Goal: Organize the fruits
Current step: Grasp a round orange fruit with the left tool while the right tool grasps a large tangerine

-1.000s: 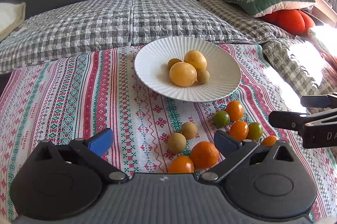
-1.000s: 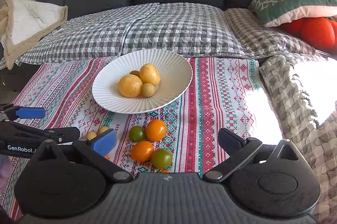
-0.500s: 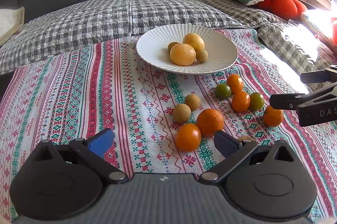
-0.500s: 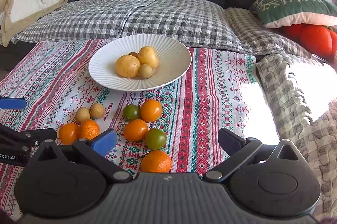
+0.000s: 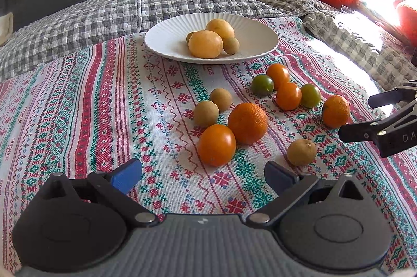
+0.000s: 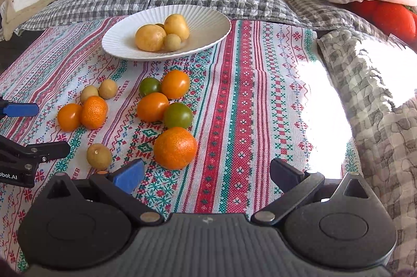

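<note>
Clearly, the sorting is only partly done: the white ribbed ceramic plate (image 5: 260,42) holds four pale yellow-brown fruits, while many fruits lie loose on the red, green and white patterned tablecloth (image 5: 104,107) in front of it. The left gripper (image 5: 203,178) hovers above the cloth with its jaws wide apart and nothing between them. Just ahead of it is a smooth orange tomato-like fruit (image 5: 216,144), touching a rough-skinned orange mandarin (image 5: 247,122).

The right gripper (image 6: 207,174) is also spread wide and holds nothing; a second rough orange mandarin (image 6: 175,148) lies just in front of its blue left finger pad (image 6: 129,175).

I judge that this is the approach step, before a pick. The next move asks each gripper to go down around one fruit, close gently because round fruit rolls easily, and then carry it to its group.
</note>
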